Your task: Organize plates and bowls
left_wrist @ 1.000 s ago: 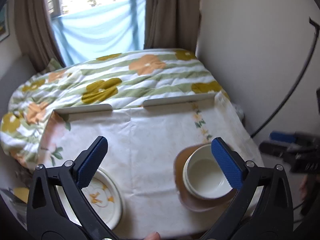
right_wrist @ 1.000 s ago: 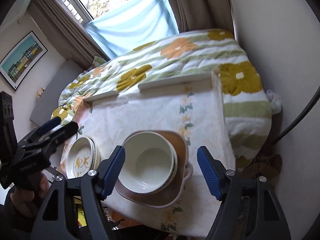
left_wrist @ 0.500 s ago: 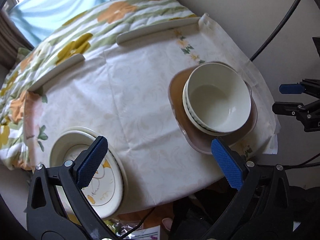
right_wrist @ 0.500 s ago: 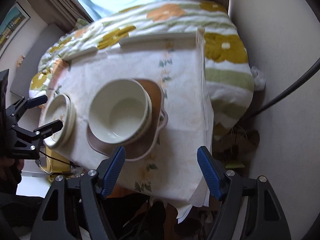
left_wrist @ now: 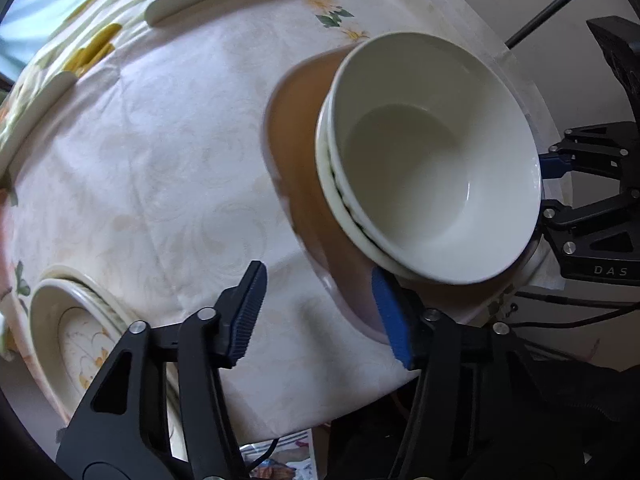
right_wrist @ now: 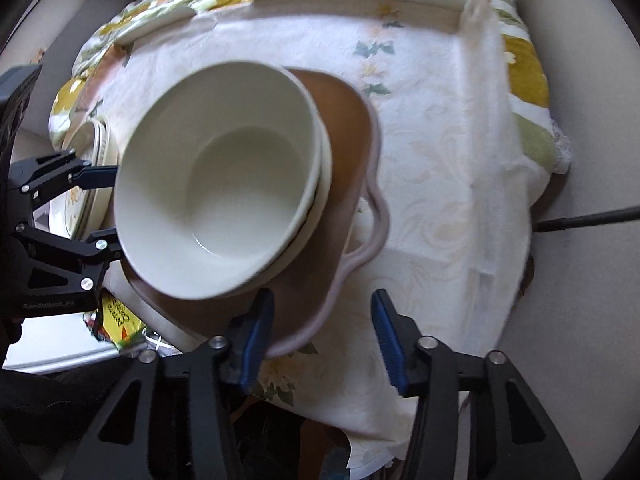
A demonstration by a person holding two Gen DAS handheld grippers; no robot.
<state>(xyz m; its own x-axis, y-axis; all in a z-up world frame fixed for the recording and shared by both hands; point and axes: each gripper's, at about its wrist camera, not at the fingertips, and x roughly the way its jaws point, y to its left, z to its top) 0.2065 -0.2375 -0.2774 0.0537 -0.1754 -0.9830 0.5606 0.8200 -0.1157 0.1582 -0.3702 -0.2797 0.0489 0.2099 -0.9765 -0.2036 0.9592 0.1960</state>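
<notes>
Two wrist views look steeply down on a small table under a pale flowered cloth (left_wrist: pixel 168 168).

In the left wrist view, a stack of white bowls (left_wrist: pixel 432 160) fills the upper right, sitting on a square brown tray-like dish (left_wrist: pixel 296 152). A stack of patterned plates (left_wrist: pixel 76 332) lies at the lower left edge. The left gripper (left_wrist: pixel 320 312) sits at the bottom centre, its blue-padded jaws closing. Its right pad lies at the tray's near rim; bare cloth and the tray's corner show between the pads, and nothing is pinched yet.

In the right wrist view, the bowls (right_wrist: pixel 224 184) fill the centre left on the tray (right_wrist: pixel 344 128), whose lobed handle points right. The right gripper (right_wrist: pixel 320 336) is at the bottom centre, jaws closing, with the tray's near corner between the pads but not gripped.

Judging from this, both tools are approaching the tray's near edge to take hold of it. The next move seems to need both grips seated firmly on the rim, then a level lift so the bowls do not slide.
</notes>
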